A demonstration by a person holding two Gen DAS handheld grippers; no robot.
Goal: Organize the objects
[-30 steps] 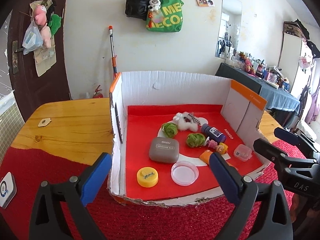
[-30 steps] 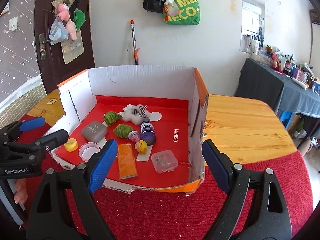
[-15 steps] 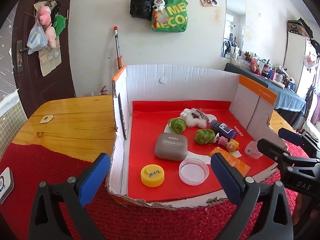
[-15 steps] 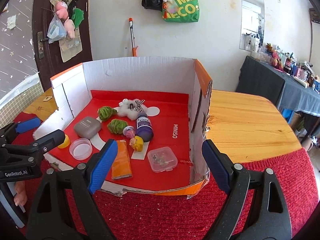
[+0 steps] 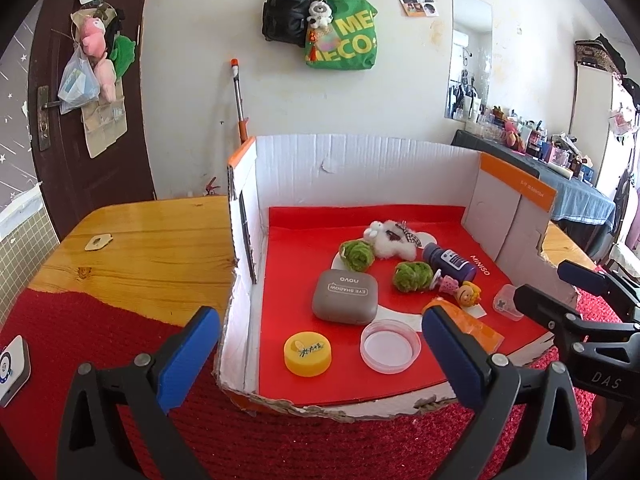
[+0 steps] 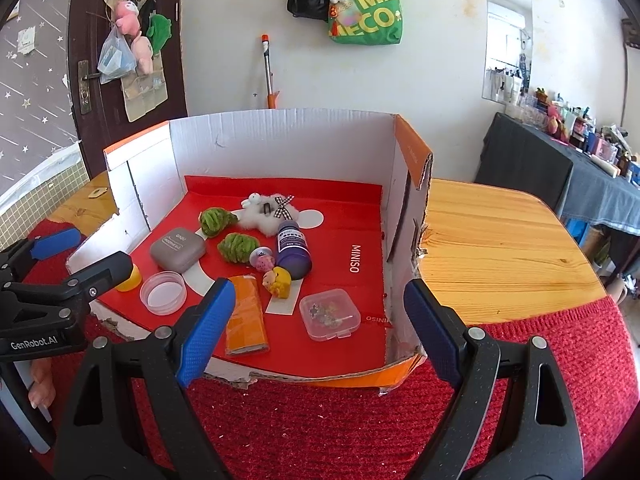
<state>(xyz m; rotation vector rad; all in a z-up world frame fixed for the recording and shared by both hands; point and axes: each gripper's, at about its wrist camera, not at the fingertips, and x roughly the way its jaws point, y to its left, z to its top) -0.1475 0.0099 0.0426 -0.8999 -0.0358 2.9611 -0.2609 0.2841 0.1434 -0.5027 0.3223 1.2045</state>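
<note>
Surface: wooden surface (image 6: 500, 240) with a red knitted cloth (image 6: 320, 420) along its near edge; an open-fronted cardboard box (image 5: 360, 168) with a red floor stands on it.
Task's things: all lie inside the box, none on the bare wood or cloth around it.
Centre cluster: two green fuzzy balls (image 5: 412, 276), a white plush toy (image 5: 394, 238), a dark blue bottle (image 5: 450, 262) on its side and two small figurines (image 6: 276, 278), close together or touching.
Near row: a grey eye-shadow case (image 5: 345, 296), a yellow lid (image 5: 307, 353), a clear round dish (image 5: 390, 346), an orange packet (image 6: 245, 314) and a clear square case (image 6: 329, 314), each apart from the others.
Progress: the objects are gathered in one container but unsorted within it; this fits either a finished collecting job or a pile awaiting arranging.
Left gripper (image 5: 320, 356): jaws spread wide, holding nothing, poised before the box's near left corner.
Right gripper (image 6: 318, 320): jaws spread wide, holding nothing, before the near right part of the box.
Room: white wall with a green tote bag (image 5: 344, 40) and black backpack (image 5: 286, 14); dark door (image 6: 120, 60) at left; a cluttered side table (image 6: 580, 168) at right.
</note>
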